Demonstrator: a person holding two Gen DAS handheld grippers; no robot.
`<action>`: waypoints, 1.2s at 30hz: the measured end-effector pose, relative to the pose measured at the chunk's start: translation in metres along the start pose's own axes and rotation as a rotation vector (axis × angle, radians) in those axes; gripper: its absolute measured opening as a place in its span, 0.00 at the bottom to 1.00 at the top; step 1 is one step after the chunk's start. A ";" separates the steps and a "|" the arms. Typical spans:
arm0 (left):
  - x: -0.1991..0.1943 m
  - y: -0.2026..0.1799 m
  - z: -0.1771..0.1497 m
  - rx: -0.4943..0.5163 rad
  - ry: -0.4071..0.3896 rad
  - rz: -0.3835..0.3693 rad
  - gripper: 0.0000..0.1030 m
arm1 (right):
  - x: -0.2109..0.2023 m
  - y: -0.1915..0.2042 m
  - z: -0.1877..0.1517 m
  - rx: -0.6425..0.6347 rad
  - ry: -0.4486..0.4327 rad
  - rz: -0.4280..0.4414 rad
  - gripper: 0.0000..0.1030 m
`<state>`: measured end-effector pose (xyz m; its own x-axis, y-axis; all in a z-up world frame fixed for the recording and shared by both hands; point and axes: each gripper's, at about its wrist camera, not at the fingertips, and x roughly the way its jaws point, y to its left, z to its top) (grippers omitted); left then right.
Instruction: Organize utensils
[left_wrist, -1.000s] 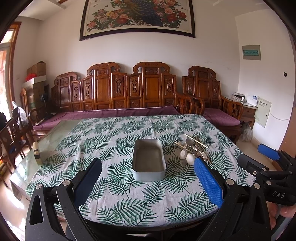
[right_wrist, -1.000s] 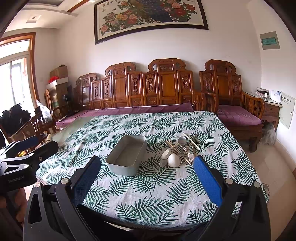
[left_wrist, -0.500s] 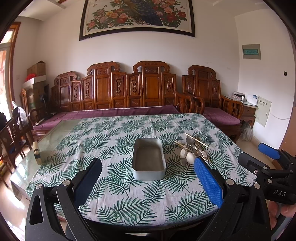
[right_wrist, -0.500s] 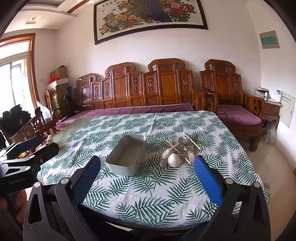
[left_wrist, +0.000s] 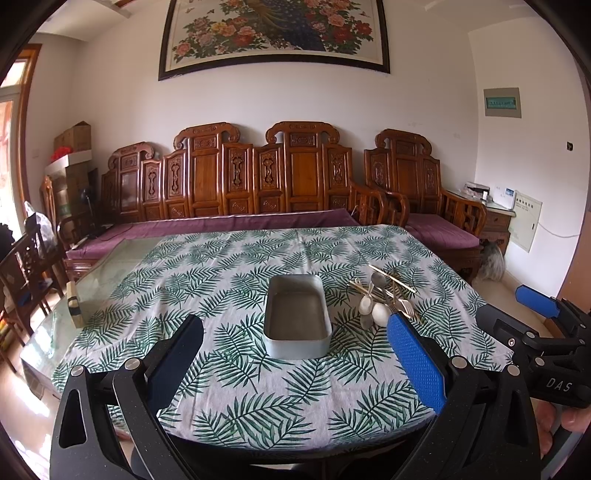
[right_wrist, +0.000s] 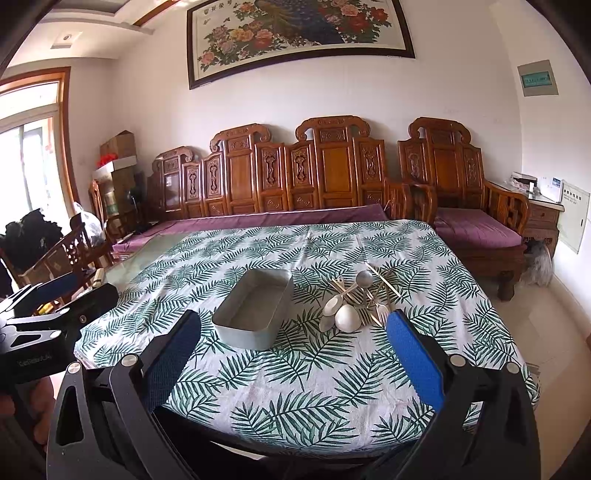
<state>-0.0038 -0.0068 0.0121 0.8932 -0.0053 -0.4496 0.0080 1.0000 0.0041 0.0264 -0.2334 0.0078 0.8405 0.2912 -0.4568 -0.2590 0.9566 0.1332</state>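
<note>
Left tongs spread, empty, low in frame. Right tongs spread, empty. Metal tray mid-frame on worktop; utensil pile just right of tray.

Both wrist views face across the table from its near edge, sharing the tray and sofa.

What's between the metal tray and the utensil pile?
Only bare leaf-print tablecloth separates the metal tray from the utensil pile; clearest in the right wrist view.
</note>
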 end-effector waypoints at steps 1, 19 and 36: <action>0.000 0.000 0.000 0.000 0.000 0.000 0.94 | 0.000 0.000 0.000 0.001 0.000 0.000 0.98; 0.050 0.003 -0.009 0.016 0.076 -0.029 0.94 | 0.043 -0.020 -0.006 -0.019 0.037 -0.004 0.98; 0.144 -0.020 -0.004 0.137 0.186 -0.105 0.94 | 0.163 -0.104 0.011 -0.084 0.190 -0.071 0.85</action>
<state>0.1232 -0.0275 -0.0564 0.7861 -0.0946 -0.6108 0.1685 0.9836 0.0645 0.1956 -0.2851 -0.0707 0.7553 0.2096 -0.6209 -0.2479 0.9685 0.0253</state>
